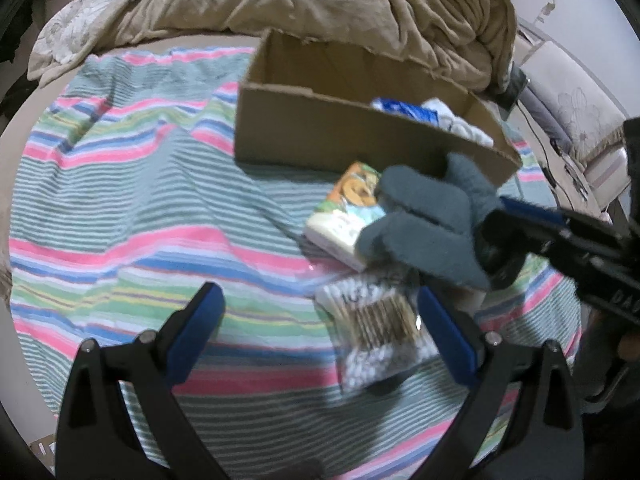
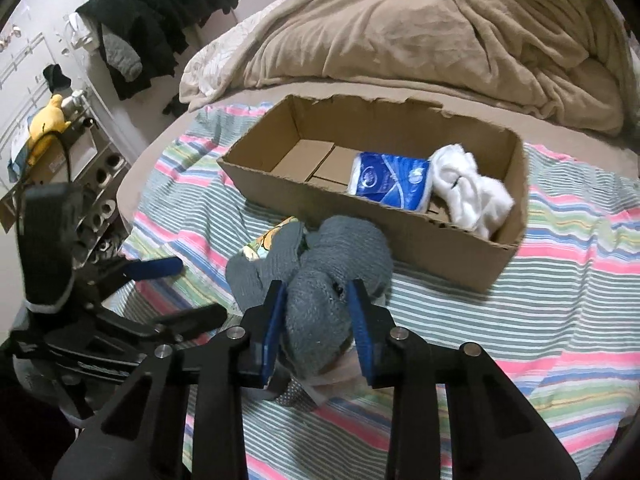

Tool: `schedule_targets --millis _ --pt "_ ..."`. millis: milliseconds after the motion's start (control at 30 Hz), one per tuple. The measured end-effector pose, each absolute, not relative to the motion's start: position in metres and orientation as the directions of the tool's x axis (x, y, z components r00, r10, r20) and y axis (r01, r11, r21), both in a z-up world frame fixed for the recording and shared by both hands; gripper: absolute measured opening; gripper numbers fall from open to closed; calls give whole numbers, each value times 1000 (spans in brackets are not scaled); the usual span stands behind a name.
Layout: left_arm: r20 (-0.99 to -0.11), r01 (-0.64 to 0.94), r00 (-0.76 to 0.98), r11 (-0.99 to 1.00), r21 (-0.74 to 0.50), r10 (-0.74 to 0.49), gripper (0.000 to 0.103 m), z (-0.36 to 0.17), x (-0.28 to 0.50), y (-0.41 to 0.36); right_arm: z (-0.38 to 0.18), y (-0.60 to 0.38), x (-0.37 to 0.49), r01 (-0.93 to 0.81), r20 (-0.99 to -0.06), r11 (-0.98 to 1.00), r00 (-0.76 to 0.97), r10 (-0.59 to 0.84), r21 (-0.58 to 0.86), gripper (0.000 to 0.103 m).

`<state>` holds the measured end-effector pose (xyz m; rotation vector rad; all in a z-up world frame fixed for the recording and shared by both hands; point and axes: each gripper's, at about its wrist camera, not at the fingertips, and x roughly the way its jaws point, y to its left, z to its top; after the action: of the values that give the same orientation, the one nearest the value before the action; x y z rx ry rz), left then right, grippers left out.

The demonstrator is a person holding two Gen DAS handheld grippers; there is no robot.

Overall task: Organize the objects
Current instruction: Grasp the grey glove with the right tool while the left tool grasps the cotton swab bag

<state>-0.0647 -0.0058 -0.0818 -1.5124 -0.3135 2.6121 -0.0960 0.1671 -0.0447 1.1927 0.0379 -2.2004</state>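
My right gripper (image 2: 316,320) is clamped on the grey sock bundle (image 2: 320,280), its blue pads (image 2: 272,324) pressing both sides of the fabric. The bundle sits just near of the cardboard box (image 2: 440,240), over the striped towel (image 2: 520,340) spread on the bed. In the left wrist view the same bundle (image 1: 424,224) hangs at the tip of the right gripper (image 1: 492,224), which enters from the right edge. My left gripper (image 1: 320,320) is released, jaws wide apart with nothing between the pads. A clear pack of cotton swabs (image 1: 376,332) lies on the towel (image 1: 140,220) just inside the right-hand finger; I cannot tell whether it touches. A tissue pack (image 1: 344,216) with a cartoon print lies between the swabs and the box (image 1: 320,140), partly covered by the bundle. In the right wrist view the box is open-topped and holds a blue-and-white packet (image 2: 390,182) and a white sock roll (image 2: 468,192) at its right end; the left half shows bare cardboard. A tan blanket (image 2: 440,32) is heaped on the far side of the bed. The left gripper (image 2: 160,280) appears at the left in the right wrist view, open.
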Motion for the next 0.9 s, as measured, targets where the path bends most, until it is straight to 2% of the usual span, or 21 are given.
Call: schedule_targets --millis 100,200,400,467,533,567,667,767,867,900 --pt "-853 8 -483 -974 -228 196 99 -86 -65 1 -41 176 -95 533 -758 -805 -403 -513 262 33" --pt "-861 14 -472 -974 -225 192 99 -91 -66 7 -42 186 -95 525 -760 -812 -410 -504 255 26" --pt "-868 -2 -447 -971 -239 215 99 -100 -70 18 -58 204 -101 487 -790 -840 -406 -460 239 27" --pt "-872 -10 -438 -971 -240 220 99 -104 -71 22 -62 207 -102 482 -792 -841 -400 -460 245 31" --pt "-879 -15 -423 -971 -238 222 98 -111 -73 26 -65 207 -104 472 -797 -847 -400 -452 244 48" --pt "-881 -15 -419 -972 -234 218 98 -113 -73 27 -68 208 -106 465 -801 -852 -401 -446 242 52" --pt "-879 -17 -422 -971 -237 221 98 -114 -73 27 -73 208 -112 452 -802 -852 -389 -453 262 55" --pt "-871 -14 -434 -968 -250 231 88 -113 -72 23 -81 208 -118 451 -797 -843 -372 -477 294 56" --pt "-858 -24 -445 -961 -275 256 72 -111 -70 22 -86 208 -121 443 -786 -832 -357 -504 333 55" --pt "-854 -31 -448 -959 -281 265 65 -110 -69 22 -86 209 -121 443 -782 -829 -354 -512 342 49"
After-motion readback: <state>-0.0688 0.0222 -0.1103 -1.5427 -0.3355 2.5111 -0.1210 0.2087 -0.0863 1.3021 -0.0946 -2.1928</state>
